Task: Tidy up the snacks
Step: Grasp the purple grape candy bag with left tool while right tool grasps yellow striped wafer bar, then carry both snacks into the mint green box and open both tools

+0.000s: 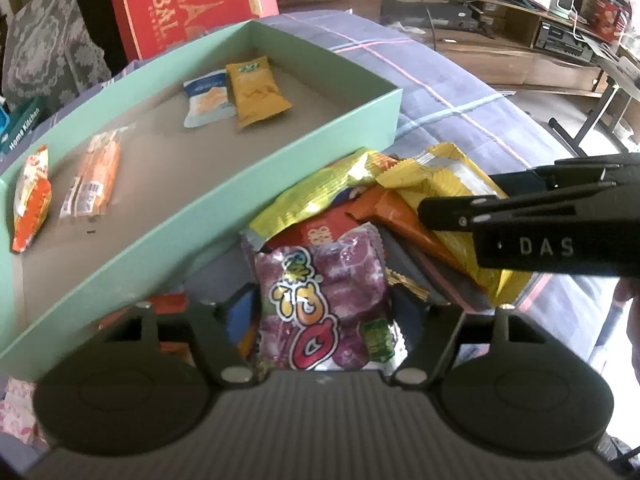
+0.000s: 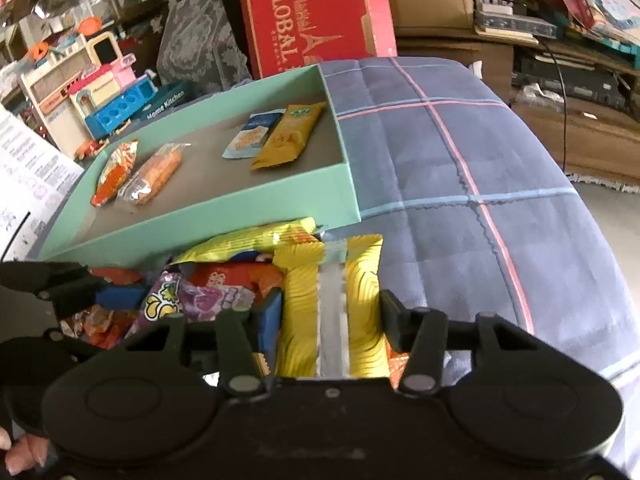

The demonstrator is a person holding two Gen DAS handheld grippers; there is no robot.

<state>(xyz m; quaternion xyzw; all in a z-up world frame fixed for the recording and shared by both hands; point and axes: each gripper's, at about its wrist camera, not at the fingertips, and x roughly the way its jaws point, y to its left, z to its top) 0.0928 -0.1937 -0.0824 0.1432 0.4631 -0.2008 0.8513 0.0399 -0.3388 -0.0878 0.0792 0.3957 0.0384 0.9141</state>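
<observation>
A mint green box (image 1: 320, 138) (image 2: 224, 224) holds several snack packs: a yellow pack (image 1: 256, 92) (image 2: 290, 136), a blue-white pack (image 1: 206, 98) (image 2: 250, 134), and two orange packs (image 1: 94, 178) (image 2: 154, 172). A pile of snacks lies in front of it. My left gripper (image 1: 320, 320) is open, its fingers on either side of a purple candy bag (image 1: 320, 300) (image 2: 192, 300). My right gripper (image 2: 332, 320) is open around a yellow wavy-patterned pack (image 2: 332, 304) (image 1: 448, 184); it also shows in the left wrist view (image 1: 520, 220).
The box and pile rest on a purple plaid quilt (image 2: 460, 184) (image 1: 440, 96). A red "GLOBAL" carton (image 2: 312, 12) (image 1: 188, 0) stands behind the box. Toys (image 2: 100, 88) and clutter lie at the left; shelves (image 1: 540, 12) at the right.
</observation>
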